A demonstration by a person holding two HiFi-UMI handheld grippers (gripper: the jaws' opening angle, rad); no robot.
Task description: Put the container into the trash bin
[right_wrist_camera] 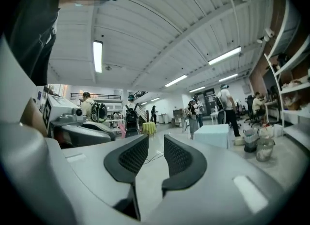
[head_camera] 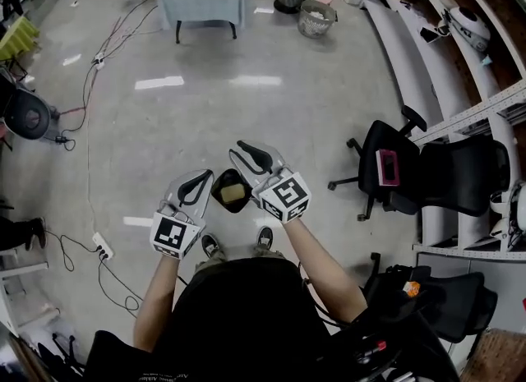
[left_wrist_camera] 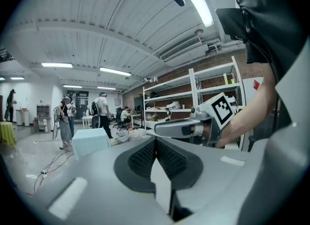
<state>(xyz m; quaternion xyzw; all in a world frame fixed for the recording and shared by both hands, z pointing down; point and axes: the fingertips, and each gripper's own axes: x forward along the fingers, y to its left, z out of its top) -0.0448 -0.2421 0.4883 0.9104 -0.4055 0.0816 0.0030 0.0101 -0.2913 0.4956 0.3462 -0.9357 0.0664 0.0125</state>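
Standing just behind a small black trash bin (head_camera: pixel 219 188) on the grey floor, the person holds both grippers out level above it. The only print to be seen is the black-and-white square marker on each gripper's cube; it carries no words.

From the head view, a pale yellowish container (head_camera: pixel 234 194) lies inside the bin, low between the two grippers and touching neither. The left gripper (head_camera: pixel 203 177) is just left of the bin, the right gripper (head_camera: pixel 246 155) just above and right of it.

The left gripper (left_wrist_camera: pixel 155 144) has its ribbed pads clenched together with nothing caught between them. The right gripper (right_wrist_camera: pixel 156 144) has its jaws released, a clear gap between the pads and only distant floor showing through.

Only the head view shows the bin and container, along with the person's shoes (head_camera: pixel 210 246) just behind the bin. The gripper views look across the room instead: a table with a light blue cloth (right_wrist_camera: pixel 213 134), metal shelves (left_wrist_camera: pixel 193 93), people standing far off, and each gripper's neighbour alongside.
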